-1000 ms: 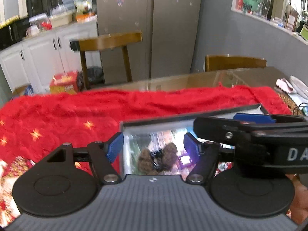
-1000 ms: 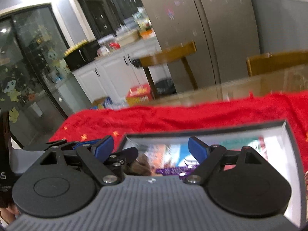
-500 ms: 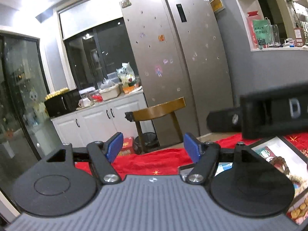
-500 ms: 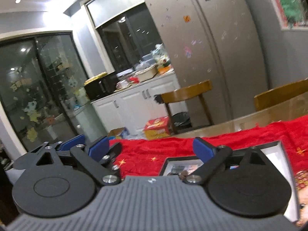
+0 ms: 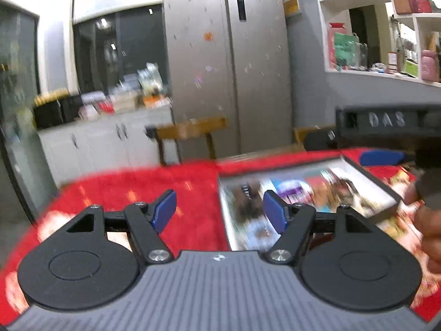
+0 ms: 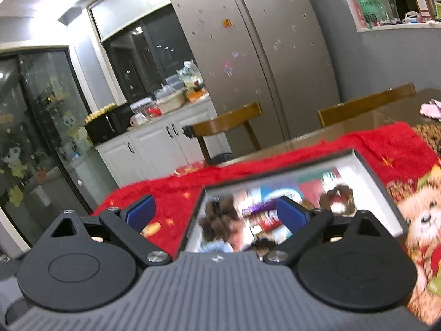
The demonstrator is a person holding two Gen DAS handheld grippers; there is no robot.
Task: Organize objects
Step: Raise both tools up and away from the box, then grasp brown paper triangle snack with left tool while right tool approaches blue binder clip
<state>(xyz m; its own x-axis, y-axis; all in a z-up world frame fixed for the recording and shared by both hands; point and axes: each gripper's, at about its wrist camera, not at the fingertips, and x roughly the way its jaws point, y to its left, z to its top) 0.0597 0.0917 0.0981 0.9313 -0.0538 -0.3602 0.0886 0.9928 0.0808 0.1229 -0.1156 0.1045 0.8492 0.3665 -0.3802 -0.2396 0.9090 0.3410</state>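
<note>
A shallow dark-rimmed box (image 5: 369,178) lies on the red cloth (image 5: 137,187). It holds brown lumps and colourful packets, all blurred. My left gripper (image 5: 219,212) is open with nothing between its blue pads. It hovers over the cloth at the box's left edge. The right gripper's black body (image 5: 386,121) reaches in from the right above the box's far corner, with a hand (image 5: 430,237) below it. In the right wrist view my right gripper (image 6: 216,213) stands wide open and empty over the near left part of the box (image 6: 370,171). A small yellow-orange piece (image 6: 151,227) lies on the cloth by its left pad.
The cloth shows a bear print (image 6: 424,218) at the right. Beyond it lie bare glass tabletop (image 6: 358,129), two wooden chairs (image 6: 228,121) (image 6: 366,107), a grey fridge (image 6: 264,55) and white cabinets (image 6: 154,143). A wall shelf (image 5: 386,55) holds jars.
Both grippers were low over the box, swung up towards the kitchen, and now look down again. They have shifted left, so the box sits further right. The right jaws have widened.
</note>
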